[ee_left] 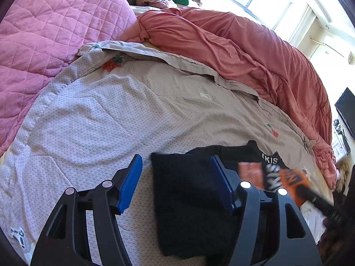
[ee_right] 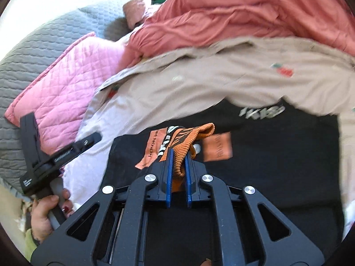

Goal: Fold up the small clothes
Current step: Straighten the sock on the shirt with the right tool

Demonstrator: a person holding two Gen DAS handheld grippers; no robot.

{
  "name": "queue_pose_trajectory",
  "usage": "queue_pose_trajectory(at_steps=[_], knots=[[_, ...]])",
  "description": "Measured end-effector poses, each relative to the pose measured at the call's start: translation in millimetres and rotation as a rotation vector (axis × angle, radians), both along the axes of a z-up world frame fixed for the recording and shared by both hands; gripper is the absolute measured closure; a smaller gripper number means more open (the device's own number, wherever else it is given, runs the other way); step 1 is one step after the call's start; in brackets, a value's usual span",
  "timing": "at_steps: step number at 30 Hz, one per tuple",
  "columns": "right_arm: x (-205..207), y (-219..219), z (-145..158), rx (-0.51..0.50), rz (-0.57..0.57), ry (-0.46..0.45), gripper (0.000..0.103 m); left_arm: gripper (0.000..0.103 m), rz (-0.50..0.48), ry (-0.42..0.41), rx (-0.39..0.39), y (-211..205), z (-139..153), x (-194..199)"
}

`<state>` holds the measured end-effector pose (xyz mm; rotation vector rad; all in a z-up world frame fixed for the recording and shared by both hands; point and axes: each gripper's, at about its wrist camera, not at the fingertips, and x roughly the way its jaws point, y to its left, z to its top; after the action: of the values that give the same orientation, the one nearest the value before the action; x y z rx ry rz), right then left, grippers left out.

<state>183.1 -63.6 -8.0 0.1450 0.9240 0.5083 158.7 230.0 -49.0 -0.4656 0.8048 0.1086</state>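
A small black garment (ee_left: pixel 193 199) with white lettering and orange patches lies on the grey patterned bedsheet (ee_left: pixel 99 115). My left gripper (ee_left: pixel 176 161) is open, low over the garment's left edge, with one blue finger (ee_left: pixel 218 177) over the black cloth. My right gripper (ee_right: pixel 178 153) is shut on the garment's orange ribbed collar (ee_right: pixel 184 141) and lifts it above the black cloth (ee_right: pixel 277 155). The right gripper also shows, blurred, in the left wrist view (ee_left: pixel 295 181).
A pink quilted blanket (ee_left: pixel 44 28) lies at the left and a bunched red duvet (ee_left: pixel 233 44) along the far side. A grey quilted cover (ee_right: pixel 33 55) lies beyond the pink one. A window (ee_left: pixel 266 2) and a dark screen (ee_left: pixel 346 108) are at the right.
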Motion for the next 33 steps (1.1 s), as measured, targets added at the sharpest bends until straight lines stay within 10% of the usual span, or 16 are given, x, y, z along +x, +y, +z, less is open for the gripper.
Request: queue_pose_trajectory(at_steps=[10, 21, 33], knots=[[19, -93, 15, -0.245, -0.184, -0.141, 0.099, 0.041, -0.115, 0.02, 0.038, -37, -12, 12], [27, -137, -57, -0.387, -0.254, 0.026, 0.096, 0.041, -0.375, 0.077, 0.11, -126, -47, 32], [43, -187, -65, -0.173, -0.353, 0.089, 0.067, 0.037, -0.431, 0.045, 0.109, -140, -41, 33]])
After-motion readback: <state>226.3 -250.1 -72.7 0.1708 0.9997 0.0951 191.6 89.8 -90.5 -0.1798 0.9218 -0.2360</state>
